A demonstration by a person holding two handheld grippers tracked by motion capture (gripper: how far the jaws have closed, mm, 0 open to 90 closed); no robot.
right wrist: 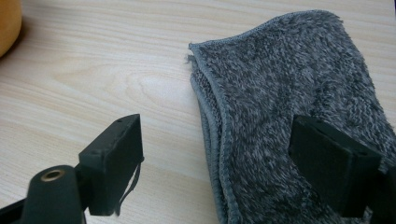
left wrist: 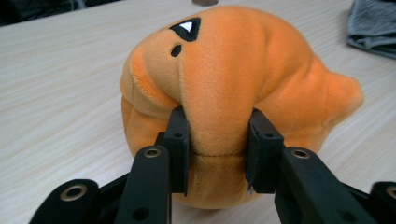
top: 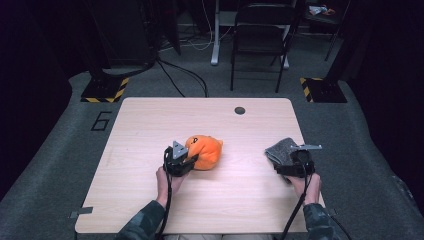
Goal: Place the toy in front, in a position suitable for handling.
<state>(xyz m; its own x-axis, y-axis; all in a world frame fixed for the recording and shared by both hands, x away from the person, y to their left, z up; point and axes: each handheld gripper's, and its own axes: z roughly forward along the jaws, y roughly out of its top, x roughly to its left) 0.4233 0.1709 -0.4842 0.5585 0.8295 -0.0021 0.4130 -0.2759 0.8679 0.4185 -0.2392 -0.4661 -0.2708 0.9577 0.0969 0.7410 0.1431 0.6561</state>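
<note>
An orange plush toy with a black stitched eye lies near the middle of the wooden table. My left gripper is at its near-left side. In the left gripper view both pads pinch a soft fold of the plush toy, which dents between them. A folded grey towel lies near the table's right edge. My right gripper stands open at its near end. In the right gripper view one jaw is over the towel and the other over bare wood, with the right gripper straddling the towel's hemmed edge.
A dark round grommet sits near the table's far edge. Beyond the table stand a black folding chair and two stand bases with yellow-black stripes. Grey carpet surrounds the table.
</note>
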